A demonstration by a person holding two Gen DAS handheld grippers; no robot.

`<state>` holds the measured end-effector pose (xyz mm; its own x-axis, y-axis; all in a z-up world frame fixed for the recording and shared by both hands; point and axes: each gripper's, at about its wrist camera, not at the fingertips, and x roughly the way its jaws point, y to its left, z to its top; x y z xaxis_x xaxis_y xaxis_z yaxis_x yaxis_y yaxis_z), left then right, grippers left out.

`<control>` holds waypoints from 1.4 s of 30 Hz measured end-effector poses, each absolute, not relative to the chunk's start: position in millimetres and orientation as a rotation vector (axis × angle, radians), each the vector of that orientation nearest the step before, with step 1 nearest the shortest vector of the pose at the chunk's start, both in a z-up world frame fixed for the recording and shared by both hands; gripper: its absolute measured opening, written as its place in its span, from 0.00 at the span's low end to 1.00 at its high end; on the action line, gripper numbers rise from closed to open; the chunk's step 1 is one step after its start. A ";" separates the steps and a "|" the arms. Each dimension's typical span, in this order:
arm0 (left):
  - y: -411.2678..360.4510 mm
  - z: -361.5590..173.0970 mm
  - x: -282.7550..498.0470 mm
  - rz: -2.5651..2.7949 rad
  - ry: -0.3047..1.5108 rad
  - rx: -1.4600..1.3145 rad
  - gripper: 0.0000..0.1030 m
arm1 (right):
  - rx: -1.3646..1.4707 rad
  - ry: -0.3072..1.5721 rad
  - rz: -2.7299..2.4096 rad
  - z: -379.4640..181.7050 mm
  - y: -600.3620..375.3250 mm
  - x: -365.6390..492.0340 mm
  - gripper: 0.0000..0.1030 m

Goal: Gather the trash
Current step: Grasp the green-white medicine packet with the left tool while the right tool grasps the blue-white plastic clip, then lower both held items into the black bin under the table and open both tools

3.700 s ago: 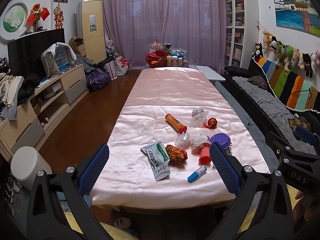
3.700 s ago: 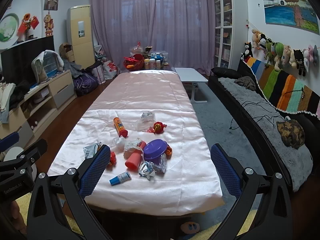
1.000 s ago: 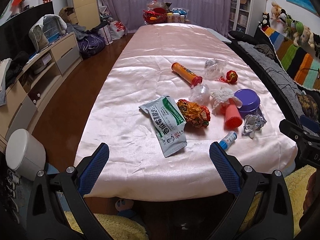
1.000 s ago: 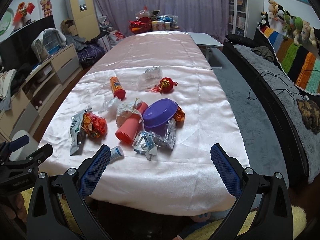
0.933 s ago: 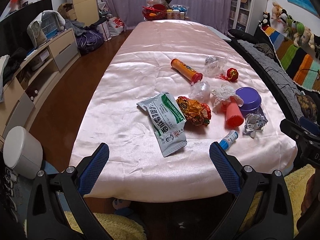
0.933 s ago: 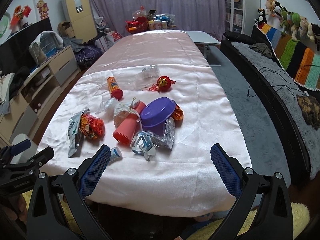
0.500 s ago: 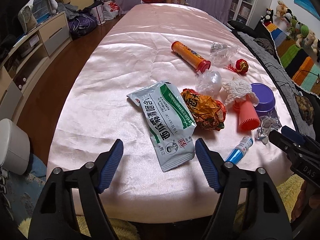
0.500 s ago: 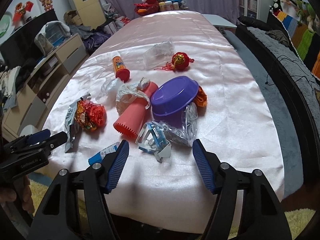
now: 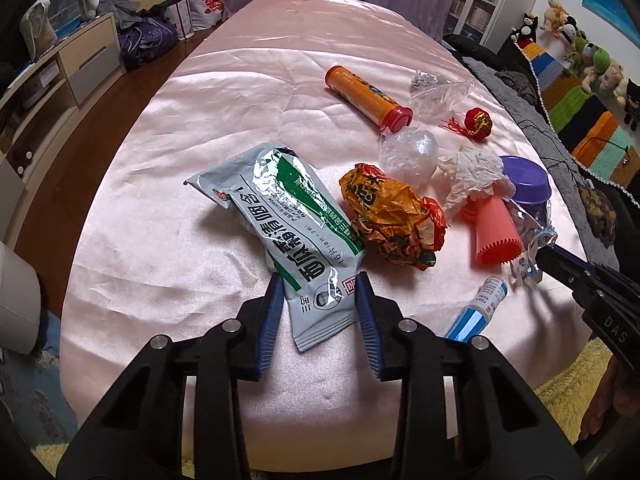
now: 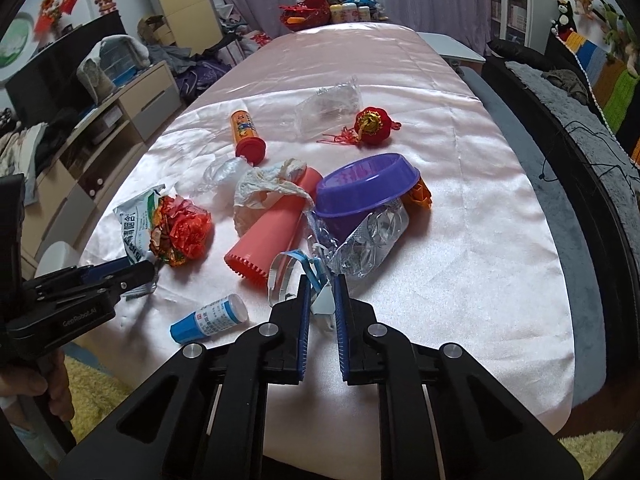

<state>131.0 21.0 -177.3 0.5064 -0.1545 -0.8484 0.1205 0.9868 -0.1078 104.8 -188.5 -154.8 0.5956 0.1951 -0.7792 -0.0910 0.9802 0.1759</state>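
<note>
Two claws have just been closing and were brought down toward the worktop within the last second. The left claw is now pinched on the near end of the green-and-silver packet, and the right claw is pressed together on the crumpled clear wrapper below the purple bowl. Both pickups seem nearly made. Both pieces lie near the front edge; open cloth is left far behind and to the right.

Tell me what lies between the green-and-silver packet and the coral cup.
A crumpled orange foil wrapper sits between the green-and-silver packet and the coral cup, touching the packet's edge. The left wrist view shows it best.
</note>
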 end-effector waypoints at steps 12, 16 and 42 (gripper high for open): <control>26.4 -150.5 99.2 -0.192 0.939 -0.055 0.15 | 0.103 0.850 0.163 -125.9 -184.8 80.4 0.12; 26.9 -120.1 72.1 -0.200 0.870 -0.058 0.15 | 0.087 0.818 0.174 -110.9 -179.5 63.5 0.12; 1.4 -217.6 -48.0 -0.359 1.205 -0.097 0.16 | 0.080 1.089 0.262 -191.2 -153.3 -27.5 0.15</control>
